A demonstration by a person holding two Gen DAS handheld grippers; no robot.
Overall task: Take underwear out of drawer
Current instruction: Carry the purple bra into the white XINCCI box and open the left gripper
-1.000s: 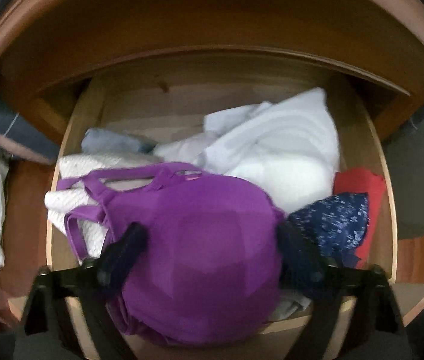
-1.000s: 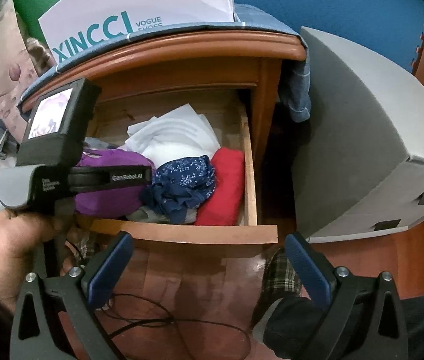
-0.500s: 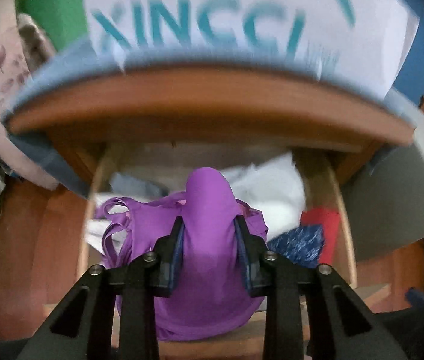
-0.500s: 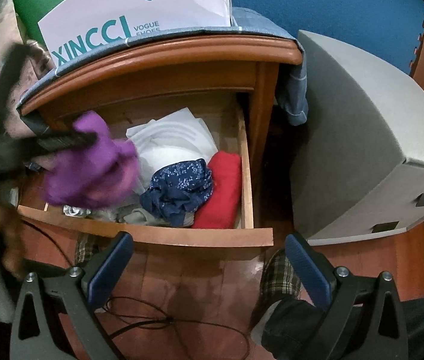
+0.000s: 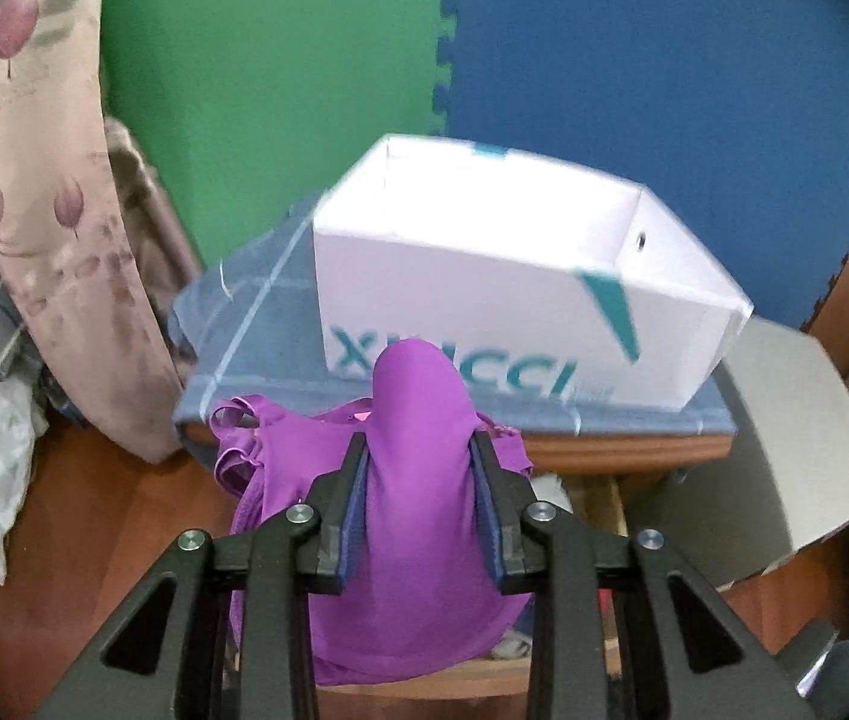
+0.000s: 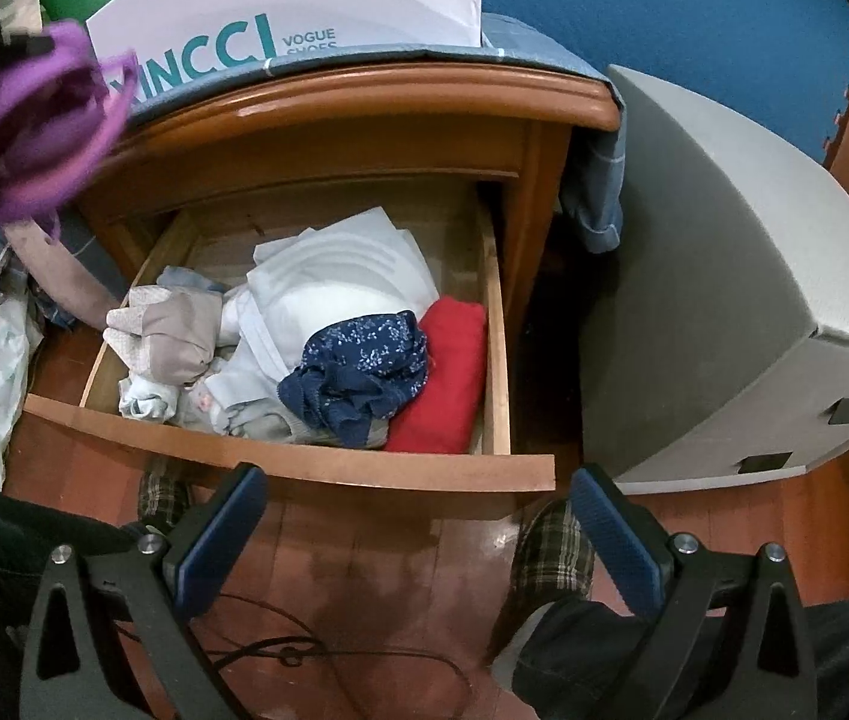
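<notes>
My left gripper (image 5: 418,468) is shut on a purple bra (image 5: 418,540) and holds it up in front of the nightstand, above the open drawer. The bra also shows, blurred, at the upper left of the right wrist view (image 6: 34,138). The wooden drawer (image 6: 304,462) stands open and holds white garments (image 6: 334,288), a navy patterned piece (image 6: 364,378), a red folded piece (image 6: 442,378) and a beige piece (image 6: 172,336). My right gripper (image 6: 418,534) is open and empty, in front of the drawer's front edge.
A white XINCCI shoebox (image 5: 514,276) stands open on a blue cloth (image 5: 256,324) on top of the nightstand. A grey box (image 6: 724,300) stands to the right. A floral curtain (image 5: 46,210) hangs at the left. A cable (image 6: 304,654) lies on the wooden floor.
My left gripper has closed on the purple bra and lifted it out of the drawer, up to the level of the shoebox. The right gripper has stayed open and moved a little closer.
</notes>
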